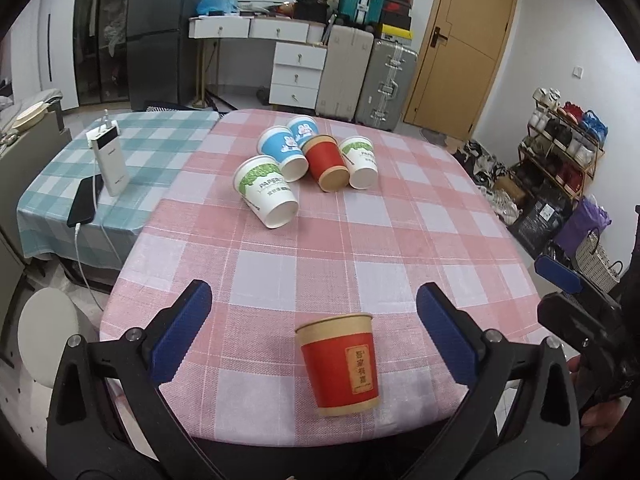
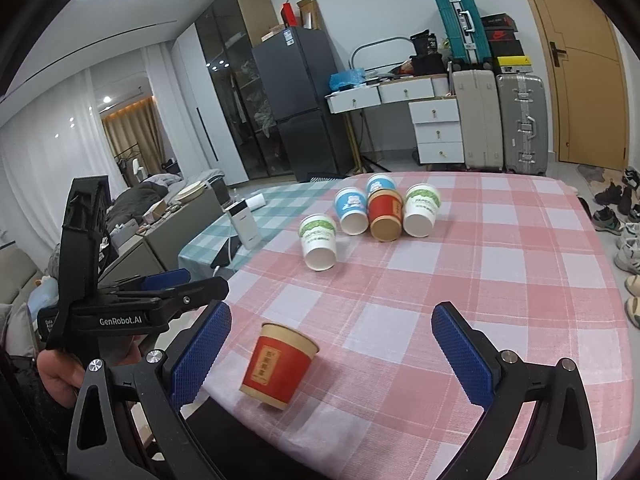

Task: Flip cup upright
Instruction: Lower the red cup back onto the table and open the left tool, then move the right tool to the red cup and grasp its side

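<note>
Both my left tool [image 1: 314,330] and right tool [image 2: 332,344] are wide open, holding nothing; the red cup [image 1: 340,364] seems upright near the table [image 1: 400,240] edge, so a careless nudge could push it off.

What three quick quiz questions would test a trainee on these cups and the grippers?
1. True or false: the near red cup stands mouth up.
2. How many far cups lie on their sides?
3. The left hand-held gripper is: A shut on a cup, B open, C out of view.
Key: 1 true; 2 five; 3 B.
</note>
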The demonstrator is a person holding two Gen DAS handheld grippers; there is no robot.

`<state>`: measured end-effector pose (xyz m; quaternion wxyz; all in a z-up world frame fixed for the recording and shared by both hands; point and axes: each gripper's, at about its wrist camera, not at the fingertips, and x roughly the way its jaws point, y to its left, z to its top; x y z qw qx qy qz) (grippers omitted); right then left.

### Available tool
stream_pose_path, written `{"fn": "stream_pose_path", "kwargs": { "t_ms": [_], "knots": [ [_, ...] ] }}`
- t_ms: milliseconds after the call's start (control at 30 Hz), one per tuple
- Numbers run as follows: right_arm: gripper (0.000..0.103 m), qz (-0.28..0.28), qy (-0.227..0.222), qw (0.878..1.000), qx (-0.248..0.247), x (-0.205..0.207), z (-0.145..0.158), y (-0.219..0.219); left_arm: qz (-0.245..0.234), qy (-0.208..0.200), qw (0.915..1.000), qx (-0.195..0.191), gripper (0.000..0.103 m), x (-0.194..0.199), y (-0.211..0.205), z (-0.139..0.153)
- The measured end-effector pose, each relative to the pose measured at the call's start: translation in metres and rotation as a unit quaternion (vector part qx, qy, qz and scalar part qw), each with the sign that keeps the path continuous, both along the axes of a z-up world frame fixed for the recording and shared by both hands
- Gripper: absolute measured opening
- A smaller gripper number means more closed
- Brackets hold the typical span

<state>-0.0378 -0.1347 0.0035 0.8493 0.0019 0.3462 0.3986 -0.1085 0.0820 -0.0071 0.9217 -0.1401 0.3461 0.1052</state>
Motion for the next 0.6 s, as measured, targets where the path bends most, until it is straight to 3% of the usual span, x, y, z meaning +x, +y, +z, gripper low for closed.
{"fn": "stream_pose_path", "kwargs": {
  "t_ms": [100,200,367,600],
  "knots": [
    [0.102,0.014,0.036,0.999,0.004,0.002,-0.007,0.007,0.009,0.008,0.9999,-0.001,0.102,-0.012,0.004,-0.007],
    [0.102,0.034,0.116,0.993,0.008,0.014,-0.026,0.019,0.019,0.017,0.9996,-0.008,0.102,-0.022,0.011,-0.018],
    [0.102,0.073,0.242,0.968,-0.009,0.036,-0.067,0.055,0.035,0.027,0.9987,-0.024,0.102,-0.034,0.028,-0.033],
    [0.102,0.07,0.348,0.934,-0.044,0.067,-0.116,0.097,0.053,0.036,0.9964,-0.056,0.102,-0.041,0.062,-0.054]
  ]
}}
